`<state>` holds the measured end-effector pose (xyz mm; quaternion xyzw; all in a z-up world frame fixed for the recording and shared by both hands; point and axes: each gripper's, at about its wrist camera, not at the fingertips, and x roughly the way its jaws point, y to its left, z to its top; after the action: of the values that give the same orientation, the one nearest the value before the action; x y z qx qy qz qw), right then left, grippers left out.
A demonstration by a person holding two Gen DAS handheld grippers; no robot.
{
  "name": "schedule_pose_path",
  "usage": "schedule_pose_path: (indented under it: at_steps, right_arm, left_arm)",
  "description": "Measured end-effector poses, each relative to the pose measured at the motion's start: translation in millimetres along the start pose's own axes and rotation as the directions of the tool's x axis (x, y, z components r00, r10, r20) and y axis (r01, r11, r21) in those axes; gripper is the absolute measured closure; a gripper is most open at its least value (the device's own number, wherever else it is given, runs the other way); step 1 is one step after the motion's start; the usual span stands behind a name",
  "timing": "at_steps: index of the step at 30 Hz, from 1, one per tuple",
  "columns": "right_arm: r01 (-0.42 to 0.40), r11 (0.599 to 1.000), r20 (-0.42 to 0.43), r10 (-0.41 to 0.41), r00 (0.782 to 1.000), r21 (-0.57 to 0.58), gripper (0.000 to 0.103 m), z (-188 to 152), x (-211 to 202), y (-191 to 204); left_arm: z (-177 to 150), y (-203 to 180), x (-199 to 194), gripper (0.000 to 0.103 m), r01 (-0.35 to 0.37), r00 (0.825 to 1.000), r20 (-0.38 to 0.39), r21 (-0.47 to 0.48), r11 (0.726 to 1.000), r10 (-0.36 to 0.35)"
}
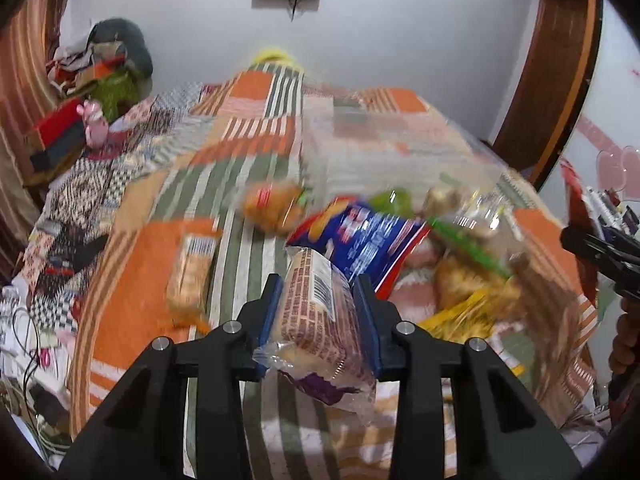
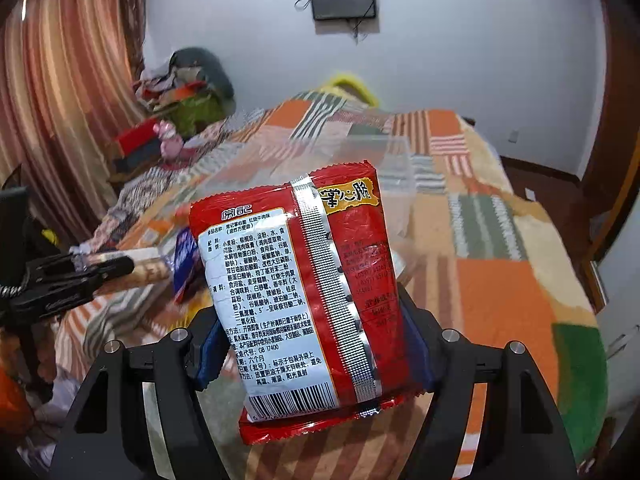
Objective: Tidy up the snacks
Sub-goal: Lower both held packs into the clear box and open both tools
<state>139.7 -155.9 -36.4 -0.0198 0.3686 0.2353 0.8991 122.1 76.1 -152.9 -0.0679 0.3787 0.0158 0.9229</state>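
My left gripper [image 1: 318,304] is shut on a clear-wrapped biscuit pack [image 1: 320,320] with brown print and holds it above the bed. My right gripper [image 2: 316,344] is shut on a red instant-noodle packet [image 2: 296,288], its back label facing the camera. A blurred pile of snacks lies ahead of the left gripper: a blue and red bag [image 1: 360,240], a second biscuit pack [image 1: 190,272], an orange pack [image 1: 272,204] and yellow and green packs. A clear plastic bin [image 2: 384,176] stands on the bed behind the red packet. The left gripper also shows in the right wrist view [image 2: 68,276].
The patchwork bedspread [image 1: 248,136] in orange, green and white covers the bed. Clothes, a red box [image 1: 60,124] and a pink toy [image 1: 94,124] are piled at the far left by striped curtains. A wooden door frame [image 1: 552,80] stands at right. Cables lie at the left edge.
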Motion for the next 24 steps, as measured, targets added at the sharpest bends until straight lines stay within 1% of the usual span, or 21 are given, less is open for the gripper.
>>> schedule_pose_path:
  at_steps: [2, 5, 8, 15, 19, 24]
  right_arm:
    - [0.007, 1.0, 0.017, -0.007, 1.0, 0.011, 0.034, 3, -1, -1]
    - [0.013, 1.0, 0.041, -0.013, 0.999, 0.019, 0.034, 9, -1, -2]
    - [0.02, 1.0, 0.066, -0.021, 0.998, 0.015, 0.034, 18, -1, -3]
    - [0.031, 0.999, 0.113, -0.032, 0.993, 0.006, 0.034, 40, 4, -5]
    - [0.043, 0.999, 0.135, -0.043, 0.99, 0.003, 0.034, 55, 11, -7]
    - [0.066, 0.998, 0.138, -0.065, 0.988, 0.002, 0.034, 67, 25, -10]
  left_arm:
    - [7, -5, -3, 0.067, 0.001, 1.0, 0.019, 0.012, 1.0, -0.001]
    - [17, -7, -5, 0.068, 0.026, 0.999, 0.035, 0.001, 1.0, -0.026]
    - [28, -10, -7, 0.068, 0.034, 0.998, 0.056, 0.002, 0.999, -0.034]
    - [64, -19, -11, 0.068, 0.048, 0.99, 0.13, 0.017, 0.999, -0.049]
    - [85, -25, -6, 0.068, 0.051, 0.985, 0.162, 0.025, 0.998, -0.055]
    - [105, -28, 10, 0.068, 0.074, 0.982, 0.17, 0.025, 0.997, -0.077]
